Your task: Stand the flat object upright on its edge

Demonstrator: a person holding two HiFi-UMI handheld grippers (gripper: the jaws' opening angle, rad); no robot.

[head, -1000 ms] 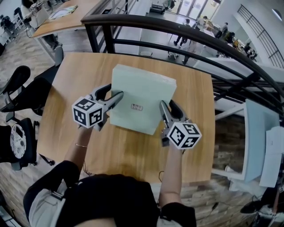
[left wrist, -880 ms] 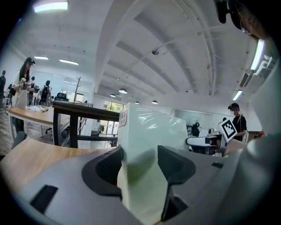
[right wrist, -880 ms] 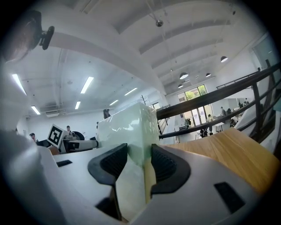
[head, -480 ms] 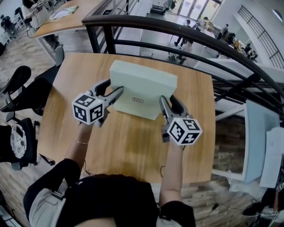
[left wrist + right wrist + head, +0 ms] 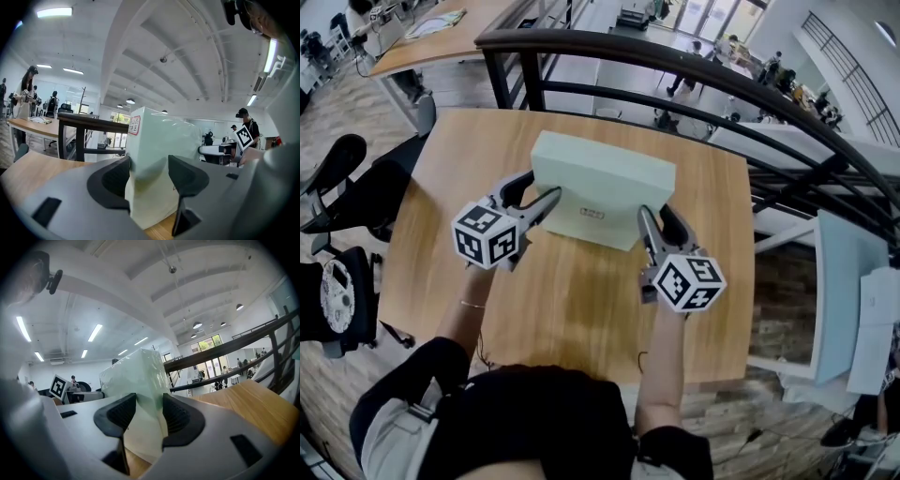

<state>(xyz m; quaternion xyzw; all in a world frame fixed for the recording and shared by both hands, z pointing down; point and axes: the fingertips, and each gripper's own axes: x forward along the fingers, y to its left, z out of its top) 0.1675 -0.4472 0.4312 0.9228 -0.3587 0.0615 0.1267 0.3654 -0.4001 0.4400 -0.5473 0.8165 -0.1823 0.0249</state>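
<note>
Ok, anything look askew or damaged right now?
Only the pale green box: it stands tilted on the table, clamped at its sides by the left gripper and right gripper. No damage visible.

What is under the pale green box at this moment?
Only the wooden table shows beneath the box, whose lower edge seems to rest on it. The left tool and right tool clamp its sides. The box hides the patch directly below.
</note>
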